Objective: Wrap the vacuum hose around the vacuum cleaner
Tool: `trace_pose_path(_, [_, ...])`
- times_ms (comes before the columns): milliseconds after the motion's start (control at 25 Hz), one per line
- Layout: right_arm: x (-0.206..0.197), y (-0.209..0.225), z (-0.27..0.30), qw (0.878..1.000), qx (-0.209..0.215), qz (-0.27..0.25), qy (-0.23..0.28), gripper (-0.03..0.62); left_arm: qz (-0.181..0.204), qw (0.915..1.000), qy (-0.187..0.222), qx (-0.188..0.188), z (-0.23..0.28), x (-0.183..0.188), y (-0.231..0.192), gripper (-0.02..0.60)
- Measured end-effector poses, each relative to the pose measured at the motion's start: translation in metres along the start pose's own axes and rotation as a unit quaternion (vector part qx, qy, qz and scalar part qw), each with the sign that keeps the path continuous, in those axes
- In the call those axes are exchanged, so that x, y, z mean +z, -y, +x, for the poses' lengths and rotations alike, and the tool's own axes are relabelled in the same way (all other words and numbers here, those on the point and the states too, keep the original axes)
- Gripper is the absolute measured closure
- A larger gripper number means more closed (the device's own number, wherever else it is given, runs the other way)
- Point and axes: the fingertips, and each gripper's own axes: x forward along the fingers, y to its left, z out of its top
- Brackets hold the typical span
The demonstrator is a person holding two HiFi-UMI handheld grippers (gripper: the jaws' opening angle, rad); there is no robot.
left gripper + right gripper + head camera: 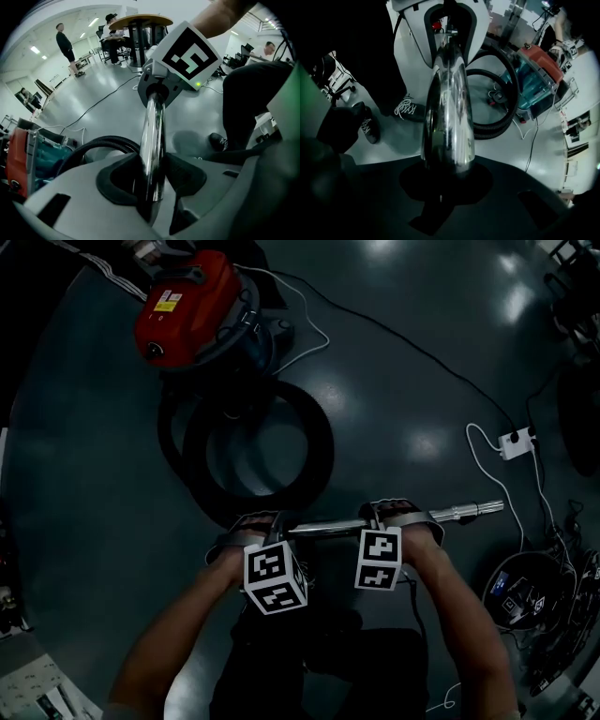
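The red vacuum cleaner stands on the floor at the top left of the head view. Its black hose lies in loops on the floor in front of it. A chrome wand runs level across the lower middle, pointing right. My left gripper and right gripper are both shut on it, side by side. In the left gripper view the wand passes between the pads toward the right gripper's marker cube. In the right gripper view the wand fills the jaws, with the hose and vacuum cleaner beyond.
A white power strip with cables lies on the floor at the right. Dark equipment sits at the lower right. My shoes are below the wand. People and a round table stand far off.
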Motion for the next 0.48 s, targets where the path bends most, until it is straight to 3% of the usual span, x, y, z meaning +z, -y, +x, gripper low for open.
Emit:
trace_pose_path(240, [0.002, 0.026, 0.073, 1.000, -0.003, -0.027, -0.004, 0.542, -0.031, 0.9995, 0.000, 0.004, 0.066, -0.031, -0.024, 0.394])
trace_pose_path(480, [-0.002, 0.040, 0.140, 0.999, -0.009, -0.042, -0.005, 0.542, -0.039, 0.9991, 0.002, 0.015, 0.127, -0.054, -0.037, 0.394])
